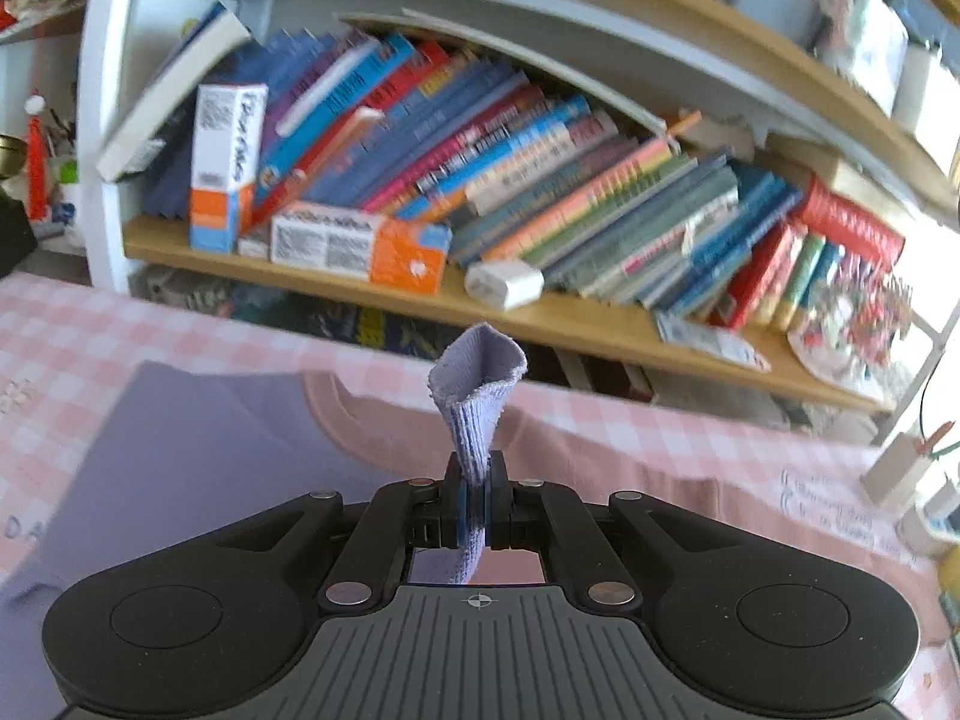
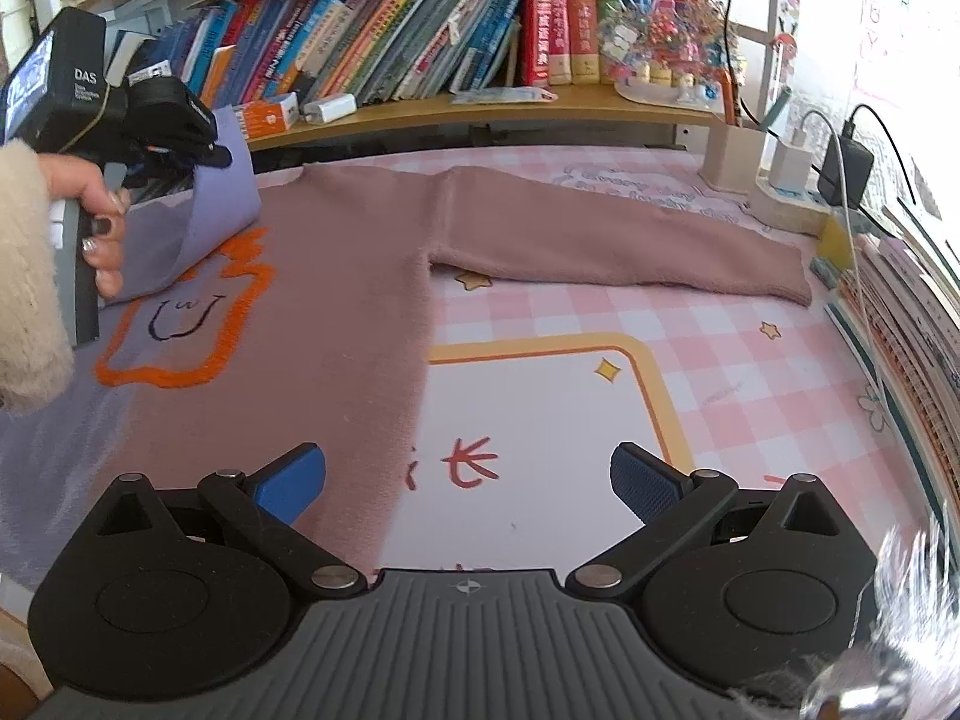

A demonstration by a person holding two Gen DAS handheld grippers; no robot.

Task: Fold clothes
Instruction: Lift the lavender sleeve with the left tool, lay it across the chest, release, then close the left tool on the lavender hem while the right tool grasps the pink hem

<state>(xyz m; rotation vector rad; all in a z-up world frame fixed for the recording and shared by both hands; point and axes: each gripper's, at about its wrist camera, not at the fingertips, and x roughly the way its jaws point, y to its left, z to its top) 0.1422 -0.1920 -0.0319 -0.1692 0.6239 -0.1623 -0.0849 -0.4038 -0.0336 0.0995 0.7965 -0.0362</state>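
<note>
A sweater, dusty pink (image 2: pixel 360 276) with lavender parts, lies flat on the checked table mat (image 2: pixel 750 360). Its pink right sleeve (image 2: pixel 630 240) stretches out to the right. My left gripper (image 1: pixel 477 492) is shut on the lavender sleeve cuff (image 1: pixel 477 384) and holds it lifted; the sleeve (image 2: pixel 204 216) shows folded over the body in the right wrist view, with the left gripper (image 2: pixel 198 138) above it. My right gripper (image 2: pixel 468 483) is open and empty, low over the mat beside the sweater's right edge.
A bookshelf (image 2: pixel 480 102) with leaning books runs along the table's far edge. A power strip with chargers (image 2: pixel 798 180) and stacked books (image 2: pixel 912 324) stand at the right edge. Boxes (image 1: pixel 360 246) lie on the shelf.
</note>
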